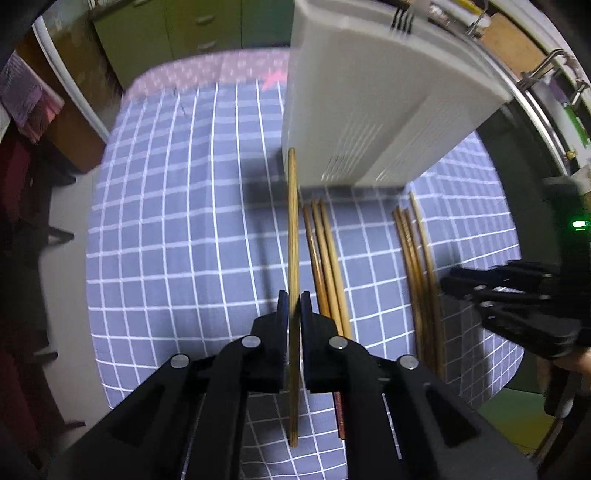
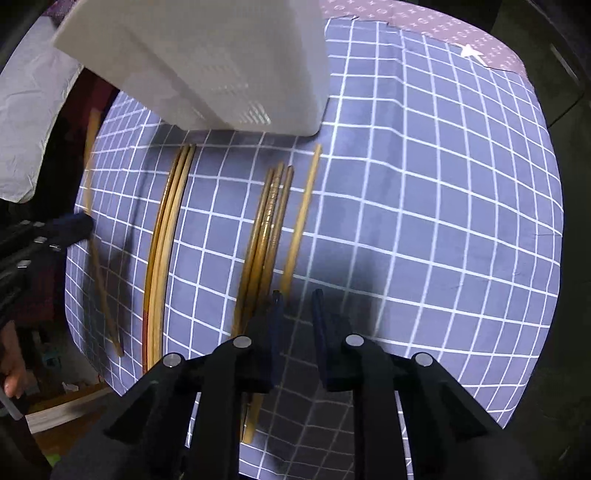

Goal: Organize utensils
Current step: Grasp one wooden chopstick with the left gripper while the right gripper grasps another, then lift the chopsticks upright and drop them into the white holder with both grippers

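My left gripper [image 1: 294, 304] is shut on a single wooden chopstick [image 1: 293, 229], held above the cloth and pointing toward the white utensil holder [image 1: 369, 110]. It also shows blurred in the right wrist view [image 2: 96, 266]. Two bundles of chopsticks lie on the checked cloth: one [image 1: 327, 266] just right of my left gripper, another [image 1: 419, 273] further right. My right gripper [image 2: 297, 297] is open and empty, low over the right bundle [image 2: 266, 229], with a loose chopstick [image 2: 301, 214] just ahead of it. The left bundle [image 2: 166, 236] lies to its left.
The blue-grey checked cloth [image 1: 177, 229] covers the table. The white holder [image 2: 221, 62] stands at the far side with fork tines [image 1: 402, 20] sticking out. The table edge drops off at left [image 1: 85, 258]. My right gripper shows at the right of the left wrist view [image 1: 448, 282].
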